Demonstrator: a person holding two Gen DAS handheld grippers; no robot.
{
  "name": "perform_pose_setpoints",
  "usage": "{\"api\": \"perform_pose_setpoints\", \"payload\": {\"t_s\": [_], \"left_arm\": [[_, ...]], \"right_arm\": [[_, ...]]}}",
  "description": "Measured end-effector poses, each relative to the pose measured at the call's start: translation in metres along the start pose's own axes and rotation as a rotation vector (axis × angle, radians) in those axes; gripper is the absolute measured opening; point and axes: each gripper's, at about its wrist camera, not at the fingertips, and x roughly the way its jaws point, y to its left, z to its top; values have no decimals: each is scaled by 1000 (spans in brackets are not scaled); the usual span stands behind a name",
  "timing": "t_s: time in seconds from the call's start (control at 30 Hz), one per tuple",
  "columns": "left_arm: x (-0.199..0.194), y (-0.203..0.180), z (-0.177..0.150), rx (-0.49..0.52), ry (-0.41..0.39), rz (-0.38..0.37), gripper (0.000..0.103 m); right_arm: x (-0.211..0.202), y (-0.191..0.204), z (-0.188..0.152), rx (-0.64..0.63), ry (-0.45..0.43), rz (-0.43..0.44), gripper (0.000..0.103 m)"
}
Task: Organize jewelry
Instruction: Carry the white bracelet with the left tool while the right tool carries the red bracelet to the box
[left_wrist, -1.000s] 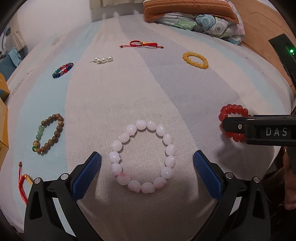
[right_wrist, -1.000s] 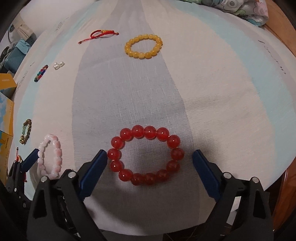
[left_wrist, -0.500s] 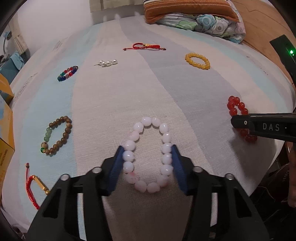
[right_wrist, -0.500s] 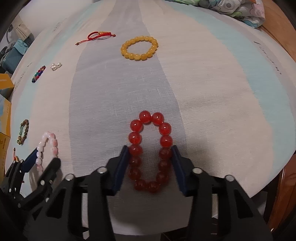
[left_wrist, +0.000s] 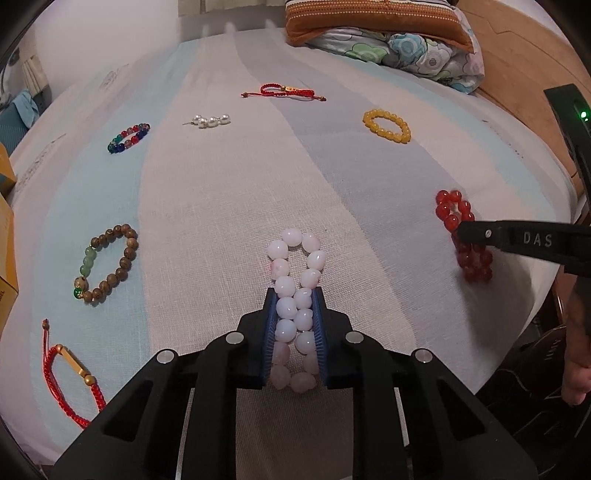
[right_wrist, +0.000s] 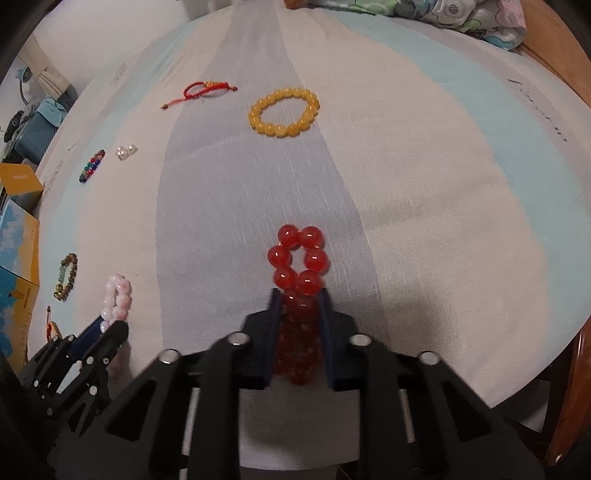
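Left gripper (left_wrist: 294, 295) clamped on pink bracelet (left_wrist: 295, 280), squeezed into a narrow loop. Right gripper (right_wrist: 300, 295) likewise pinching red bracelet (right_wrist: 299, 258); far ends protrude past fingertips.

Dim warm indoor light, soft shadows, strong fisheye edge bending, slight blur

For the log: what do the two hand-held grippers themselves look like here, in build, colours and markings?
Both match: matte black plastic frames with open cut-outs and round silver screw heads. The left hand-held gripper has ribbed blue pads lining its fingers. The right hand-held gripper has darker blue pads; its side bears white letters "DAS". No cables show.
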Motion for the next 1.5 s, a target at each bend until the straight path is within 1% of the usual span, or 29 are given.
{"api": "perform_pose_setpoints", "payload": {"t_s": [0.1,0.17,0.43,0.73,0.97,1.17,1.5], "left_arm": [[0,0,0,-4,-1,-2,18],[-1,0,0,-7,-1,-3,17],[-4,2,0,-22,2,-12,17],[-16,3,1,-30,-16,-25,17],[-33,1,6,-24,-34,-28,17],[-48,2,12,-17,-53,-12,17],[-75,13,22,-22,-82,9,17]], "right_arm": [[-1,1,2,6,-15,-6,13],[1,-2,4,21,-3,14,13],[-3,1,6,29,-34,29,13],[-18,7,7,16,-115,53,13],[-26,14,7,-3,-137,77,13],[-41,21,7,-14,-162,85,13],[-58,31,11,-37,-186,55,13]]}}
